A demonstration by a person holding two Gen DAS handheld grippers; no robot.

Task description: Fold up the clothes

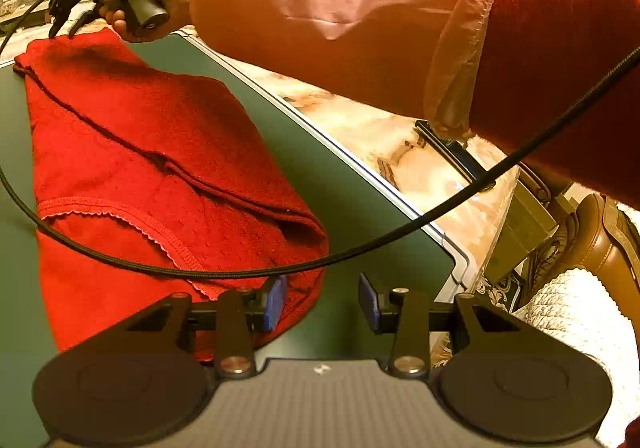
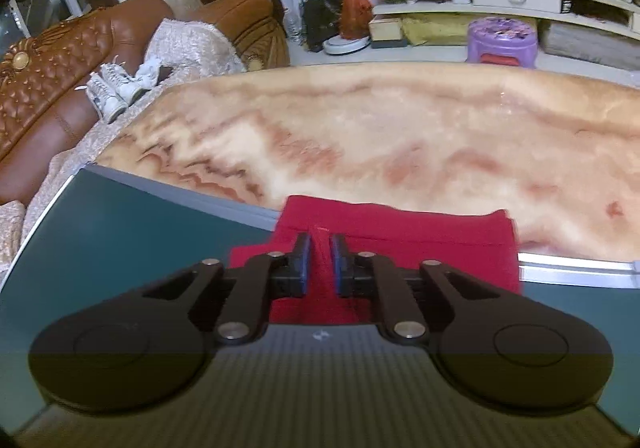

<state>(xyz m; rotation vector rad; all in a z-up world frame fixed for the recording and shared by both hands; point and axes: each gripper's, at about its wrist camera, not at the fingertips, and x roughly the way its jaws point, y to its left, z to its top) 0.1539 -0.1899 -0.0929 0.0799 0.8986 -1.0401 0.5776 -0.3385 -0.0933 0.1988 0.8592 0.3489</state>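
Observation:
A red knit garment lies partly folded on the dark green mat, with a scalloped hem showing near its front. My left gripper is open just above the garment's near right corner, holding nothing. My right gripper is shut on a pinched ridge of the red garment at its far end, close to the mat's edge. In the left wrist view the right gripper shows at the far top left, at the garment's far end.
The mat's silver edge lies on a marble-patterned table. A black cable hangs across the garment. A brown leather sofa stands left; shelves and a purple stool stand beyond the table.

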